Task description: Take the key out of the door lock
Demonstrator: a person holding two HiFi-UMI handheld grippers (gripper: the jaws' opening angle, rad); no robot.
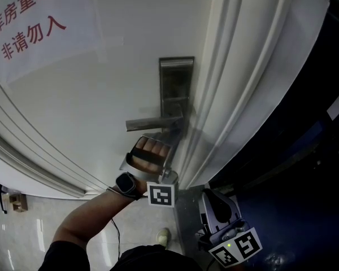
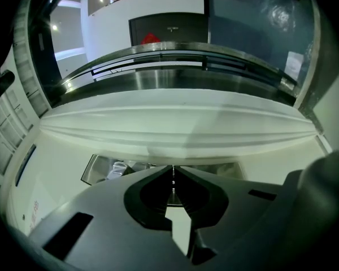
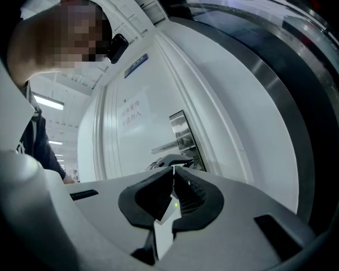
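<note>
The right gripper (image 3: pixel 173 171) hangs low, jaws together on nothing, clear of the white door (image 1: pixel 101 95), at whose lock plate (image 1: pixel 175 86) the left gripper (image 2: pixel 173 166) sits pinched on a thin sliver, seemingly the key (image 2: pixel 173 182), so the withdrawal step calls for a straight pull outward.

— How is the lock plate (image 1: pixel 176 89) finished?
— Brushed metal is seen, as on the handle (image 1: pixel 150 123) at its 7 o'clock. The door (image 1: pixel 101 95) is painted smooth; the notice (image 1: pixel 34 21) at 10 o'clock is paper.
</note>
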